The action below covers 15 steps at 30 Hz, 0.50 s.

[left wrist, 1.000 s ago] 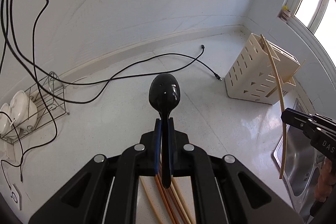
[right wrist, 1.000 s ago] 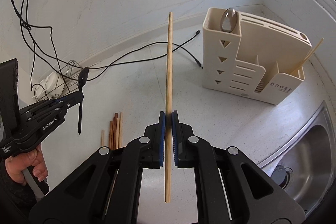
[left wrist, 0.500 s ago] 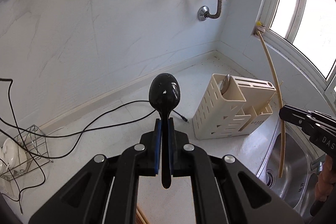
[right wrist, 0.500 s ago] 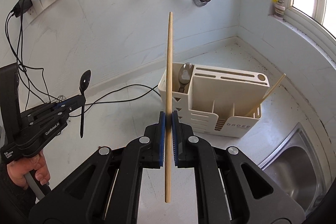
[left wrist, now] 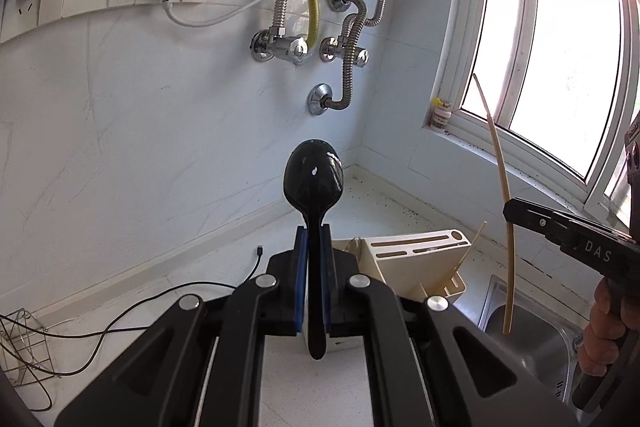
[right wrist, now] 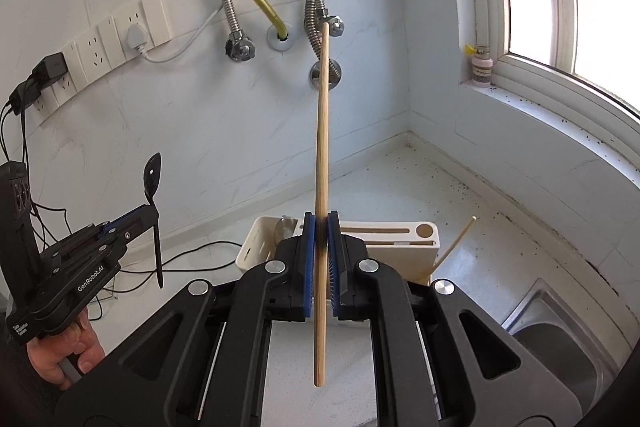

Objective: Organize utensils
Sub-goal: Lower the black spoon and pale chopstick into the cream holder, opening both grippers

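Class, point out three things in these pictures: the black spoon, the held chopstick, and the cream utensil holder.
black spoon point(left wrist: 313, 175), left wrist view, on its bowl.
chopstick point(right wrist: 322, 147), right wrist view, on the shaft above the pads.
cream utensil holder point(right wrist: 404, 235), right wrist view, on its slotted top.

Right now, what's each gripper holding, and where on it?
Left gripper: black spoon, clamped on the handle. Right gripper: wooden chopstick, clamped below its middle.
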Available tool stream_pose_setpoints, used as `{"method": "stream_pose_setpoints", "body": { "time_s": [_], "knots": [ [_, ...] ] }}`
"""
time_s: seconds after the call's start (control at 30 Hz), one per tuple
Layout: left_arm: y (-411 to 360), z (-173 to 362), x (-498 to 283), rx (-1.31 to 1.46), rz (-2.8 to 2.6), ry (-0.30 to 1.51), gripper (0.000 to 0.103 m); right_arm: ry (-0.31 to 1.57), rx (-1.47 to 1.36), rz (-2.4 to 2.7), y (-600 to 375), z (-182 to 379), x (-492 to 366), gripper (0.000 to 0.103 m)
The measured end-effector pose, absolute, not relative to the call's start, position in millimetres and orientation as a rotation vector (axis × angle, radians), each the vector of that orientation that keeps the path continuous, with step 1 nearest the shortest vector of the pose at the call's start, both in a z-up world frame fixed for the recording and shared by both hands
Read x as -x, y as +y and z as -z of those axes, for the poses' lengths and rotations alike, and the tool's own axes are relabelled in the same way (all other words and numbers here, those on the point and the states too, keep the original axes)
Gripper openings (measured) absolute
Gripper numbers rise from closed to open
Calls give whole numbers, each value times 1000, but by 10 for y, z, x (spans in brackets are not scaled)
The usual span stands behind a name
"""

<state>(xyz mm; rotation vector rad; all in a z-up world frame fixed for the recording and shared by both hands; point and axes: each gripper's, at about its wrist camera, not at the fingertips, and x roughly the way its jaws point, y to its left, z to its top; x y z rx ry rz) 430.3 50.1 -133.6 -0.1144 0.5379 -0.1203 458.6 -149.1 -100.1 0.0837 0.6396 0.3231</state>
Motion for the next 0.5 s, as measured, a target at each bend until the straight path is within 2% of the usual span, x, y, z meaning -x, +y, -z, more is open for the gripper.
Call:
{"method": "stream_pose_setpoints", "body": {
  "time_s": [0.5],
  "knots": [
    [165, 1446, -4580, 87, 157, 388, 6, 458, -171, -324, -1883, 1241, -4808, 6]
  ]
}}
